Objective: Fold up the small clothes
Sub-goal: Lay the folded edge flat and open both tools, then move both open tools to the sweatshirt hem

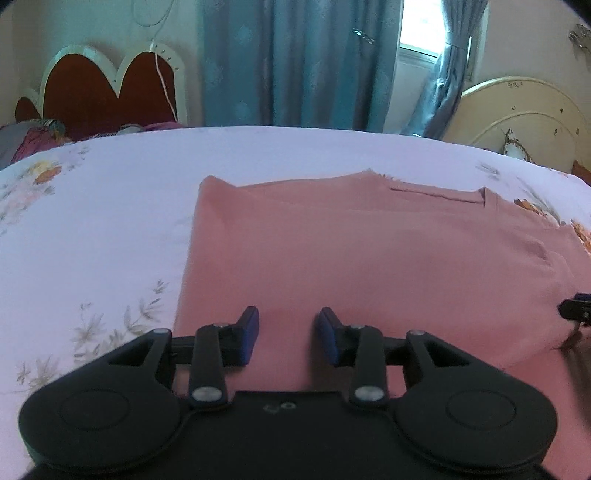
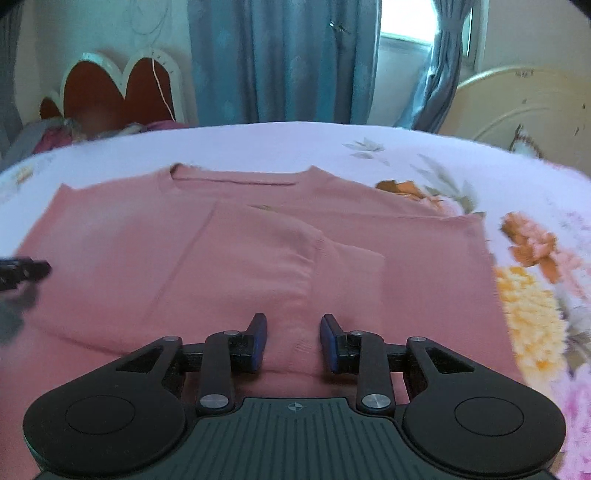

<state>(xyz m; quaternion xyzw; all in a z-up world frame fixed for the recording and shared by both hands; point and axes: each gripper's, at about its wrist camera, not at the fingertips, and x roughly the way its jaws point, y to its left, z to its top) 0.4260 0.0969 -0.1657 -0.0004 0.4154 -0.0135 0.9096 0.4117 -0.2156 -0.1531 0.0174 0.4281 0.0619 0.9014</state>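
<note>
A pink knitted sweater [image 2: 258,251] lies flat on a white bedsheet printed with orange, yellow and pink flowers [image 2: 535,280], its neckline [image 2: 236,179] toward the far side of the bed and one sleeve [image 2: 280,240] folded inward across the chest. The left gripper [image 1: 288,334], black with blue finger pads [image 1: 250,334], hangs just above the sweater's near left part, its fingers set apart with only fabric visible between them and nothing held. The right gripper [image 2: 293,341] hangs over the near edge of the folded sleeve, its blue-padded fingers likewise spread and gripping nothing; whether either pad touches the cloth cannot be told. Behind the bed hang blue-grey curtains [image 1: 295,62] beside a bright window [image 1: 421,29], with a red, white-trimmed scalloped headboard [image 1: 107,85] at the far left and a cream curved headboard [image 1: 524,118] at the far right.
</note>
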